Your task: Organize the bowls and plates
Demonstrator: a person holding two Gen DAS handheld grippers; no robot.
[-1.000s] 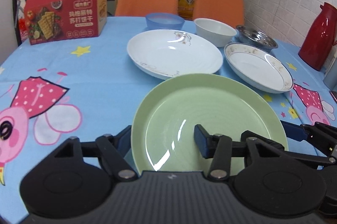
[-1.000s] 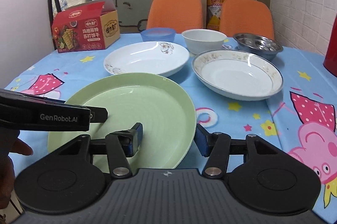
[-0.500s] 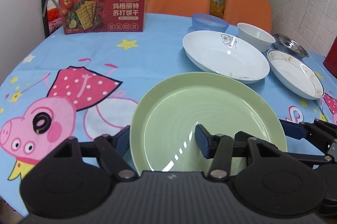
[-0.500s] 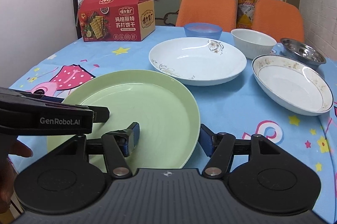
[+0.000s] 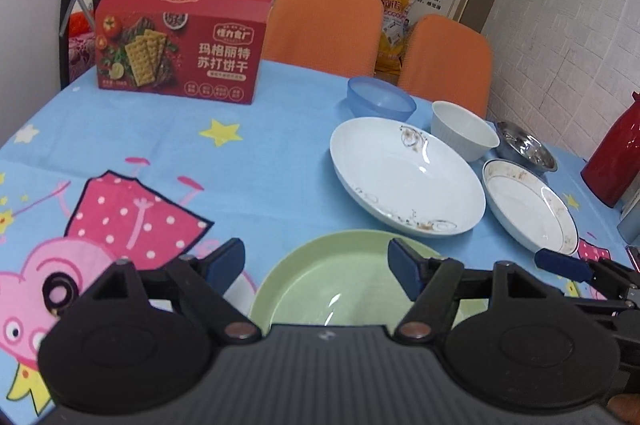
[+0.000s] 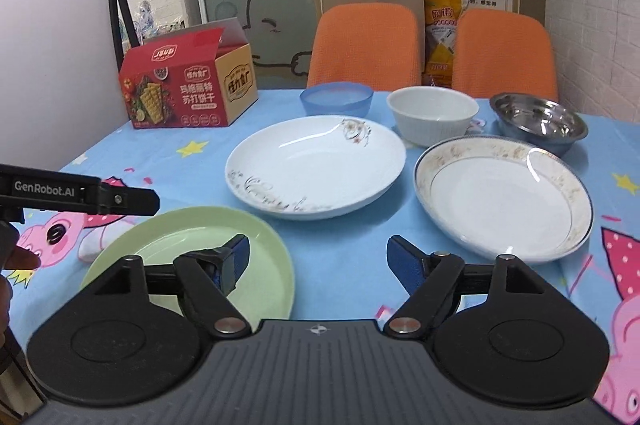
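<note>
Both grippers have backed off the green plate (image 6: 192, 257) compared with a second ago. The left gripper (image 5: 316, 265) and right gripper (image 6: 318, 261) have their jaws spread apart, holding nothing. That plate sits flat on the tablecloth (image 5: 260, 165), just in front of the flowered white plate (image 6: 316, 167). Looks like it's been set down, so stacking probably starts here.

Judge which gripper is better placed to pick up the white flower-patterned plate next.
Probably the right gripper: it is open, and the flower-patterned plate lies just ahead of its fingers. The left gripper, also open, hangs over the green plate, with the flowered plate further off to its right.
</note>
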